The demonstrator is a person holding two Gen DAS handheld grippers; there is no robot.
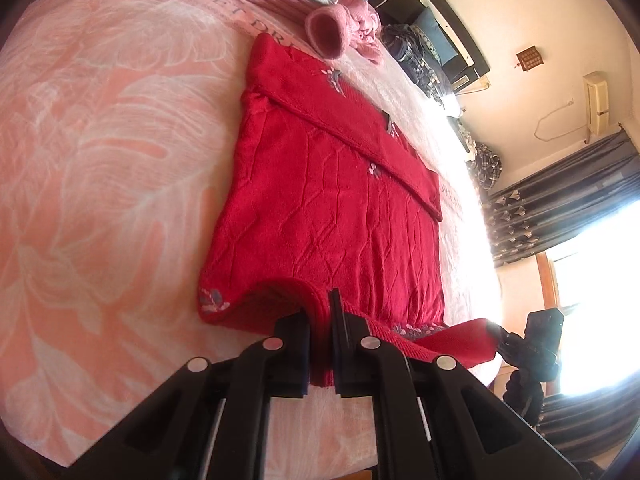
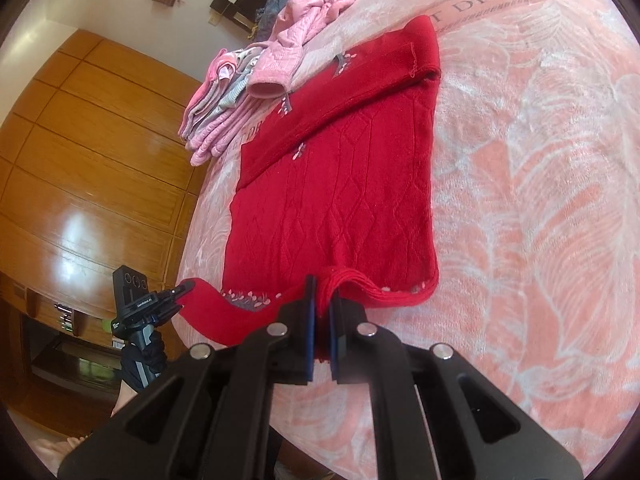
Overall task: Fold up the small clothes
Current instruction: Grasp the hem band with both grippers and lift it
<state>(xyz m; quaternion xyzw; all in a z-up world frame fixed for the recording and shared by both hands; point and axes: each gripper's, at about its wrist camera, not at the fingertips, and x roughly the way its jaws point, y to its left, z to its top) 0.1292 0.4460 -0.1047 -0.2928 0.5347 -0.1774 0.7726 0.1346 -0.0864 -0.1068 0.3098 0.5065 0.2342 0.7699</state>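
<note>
My left claw is clamped on the near edge of the one red knitted sweater, its two black fingers nearly together with a fold of the ribbed collar pinched between them. My right claw bites the same near edge in the same way, a ridge of red knit squeezed between its blue-lined pads. From each camera I can see the other claw off at the side of the bed, nipping a corner of the sweater that hangs off the edge (in the right view a dark-gloved hand grips its handle).

So: two claws, one sweater. It lies flat on the pink flowered blanket, which is printed with the words "SWEET DREAM", and one sleeve is folded slantwise across its far half. Small pale flowers are stitched on the sleeve and along the near hem.

Beyond the sweater lies one crumpled pink quilted jacket, its cuff just beside the sleeve. Next to it is a stack of folded pink and grey clothes; I cannot count the pieces. Further off are blue pillows, dark curtains by a bright window and a wooden wardrobe.
</note>
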